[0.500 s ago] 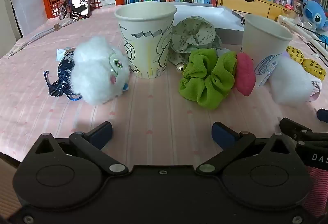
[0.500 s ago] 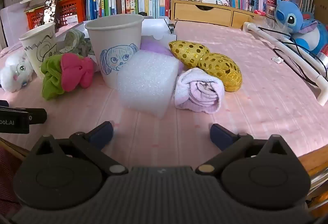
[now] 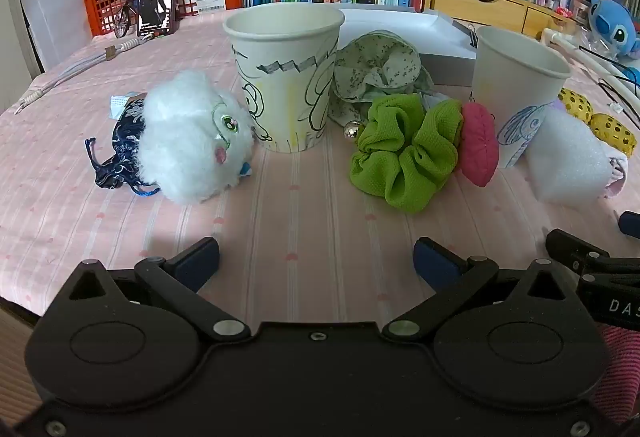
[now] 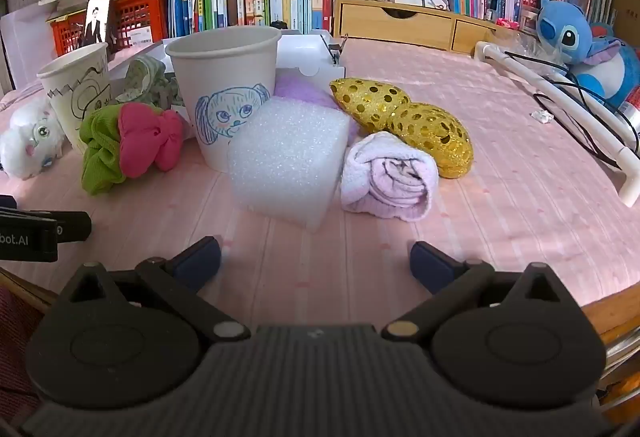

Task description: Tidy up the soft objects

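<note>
1. My left tool [image 3: 316,257] hangs low over the near edge of the worktop [image 3: 304,213], its jaws spread wide with nothing between them. My right tool [image 4: 314,257] is the same: wide open, empty, over bare pink cloth.
2. Ahead of the left tool, a white plush [image 3: 192,137] lies on its side just left of the sketched cup [image 3: 286,77], its face turned toward that cup, with a dark pouch [image 3: 120,145] tucked against its far side.
3. A green scrunchie [image 3: 404,153] sits right of that cup, touching a pink scrunchie [image 3: 478,145] that leans on the second cup [image 3: 516,85]. A floral scrunchie [image 3: 380,71] lies behind, between the two cups.
4. From the right wrist view, the second cup [image 4: 228,93] stands upright and bears a blue dog drawing. A foam block [image 4: 288,161] rests against its front, tilted, one corner pointing toward me.
5. A rolled towel [image 4: 390,177] lies just right of the foam, touching it, with the spiral end of the roll facing my camera and its long axis running away from me.
6. Two gold pads [image 4: 404,117] lie behind the towel, their row running from left-back to right-front.
7. Writing: "bot.AI" on the left tool's body in the right view, "DAS" on the right tool's body in the left view. Book spines behind are too small to read.
</note>
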A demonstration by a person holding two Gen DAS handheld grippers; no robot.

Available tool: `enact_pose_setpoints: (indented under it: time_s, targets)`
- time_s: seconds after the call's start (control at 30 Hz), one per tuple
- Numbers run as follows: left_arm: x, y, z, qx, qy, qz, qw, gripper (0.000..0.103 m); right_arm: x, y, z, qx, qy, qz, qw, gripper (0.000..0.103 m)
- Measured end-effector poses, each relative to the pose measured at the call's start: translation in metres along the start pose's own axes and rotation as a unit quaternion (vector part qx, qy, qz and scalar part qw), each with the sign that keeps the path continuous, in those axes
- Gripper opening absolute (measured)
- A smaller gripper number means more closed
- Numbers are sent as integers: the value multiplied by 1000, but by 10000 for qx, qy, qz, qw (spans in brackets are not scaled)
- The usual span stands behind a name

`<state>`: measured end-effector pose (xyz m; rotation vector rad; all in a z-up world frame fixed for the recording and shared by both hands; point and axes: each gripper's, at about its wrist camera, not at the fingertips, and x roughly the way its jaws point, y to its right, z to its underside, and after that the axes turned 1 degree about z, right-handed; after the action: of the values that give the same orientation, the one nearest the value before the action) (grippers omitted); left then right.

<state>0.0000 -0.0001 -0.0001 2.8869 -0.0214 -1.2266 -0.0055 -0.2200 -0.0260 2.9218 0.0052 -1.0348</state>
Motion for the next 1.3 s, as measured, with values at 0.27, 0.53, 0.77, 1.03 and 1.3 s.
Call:
enact_pose_setpoints:
  time_s: [0.27,0.53,0.77,1.03,1.3]
  targets:
    - [0,0,0,3,-13,-1,10000,103,1,0,-1,-1,-11,1,10000,103]
    - [0,0,-1,1,-38,7,10000,103,1,-1,-1,2,-26,-1,10000,103]
    - [0,0,0,2,-39,5,10000,103,1,0,-1,0,-35,0,10000,103]
    - [0,0,-1,1,-47,2,10000,103,1,0,-1,-1,-33,0,10000,103]
    - [0,0,-1,3,-46,0,10000,103,1,0,-1,-7,-28,-6,10000,103]
